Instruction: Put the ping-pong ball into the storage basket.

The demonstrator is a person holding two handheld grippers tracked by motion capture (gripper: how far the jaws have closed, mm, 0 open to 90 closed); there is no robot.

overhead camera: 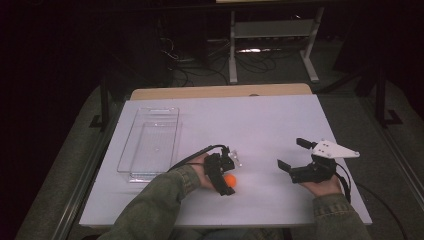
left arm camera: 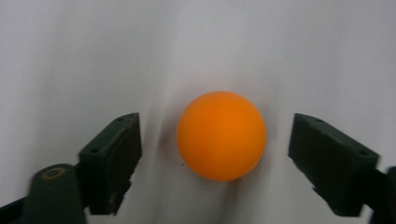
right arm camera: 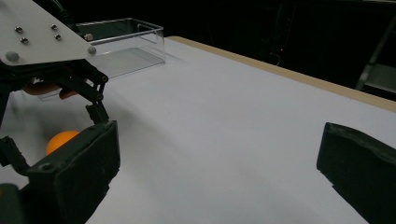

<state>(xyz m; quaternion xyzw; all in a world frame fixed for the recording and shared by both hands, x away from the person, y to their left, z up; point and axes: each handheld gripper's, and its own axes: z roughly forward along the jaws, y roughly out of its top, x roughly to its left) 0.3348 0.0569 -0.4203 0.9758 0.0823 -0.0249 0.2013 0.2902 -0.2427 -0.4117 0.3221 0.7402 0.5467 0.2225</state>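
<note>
- Clear plastic tray (overhead camera: pixel 150 142) sits at the table's left, empty as far as the high view shows, well apart from the work. Likely drop point for the ball; keep a free path toward it.
- White table (overhead camera: pixel 260 125) is bare and smooth, so a round thing will roll at a nudge.
- Left gripper (overhead camera: pixel 226 176) is low over the table near the front edge, hand behind it. Jaws stand apart, one on each side of the ball, neither touching it.
- Orange ball (left arm camera: pixel 221 135) rests on the table between those jaws, roughly centred but sitting a little nearer the left jaw in the left gripper view.
- Step in hand, by my reading: closing on the ball. Best done by shifting slightly so both pads meet it together; if one arrives first it likely pushes the ball away.
- Pads should meet the ball at its widest line; a higher contact would probably squeeze it down and out. Close slowly, light pressure, then lift straight.
- Right gripper (overhead camera: pixel 296 156) rests at the table's right side, well apart, jaws wide and holding nothing. It may stay parked; the ball (right arm camera: pixel 60 140) shows past its left jaw.
</note>
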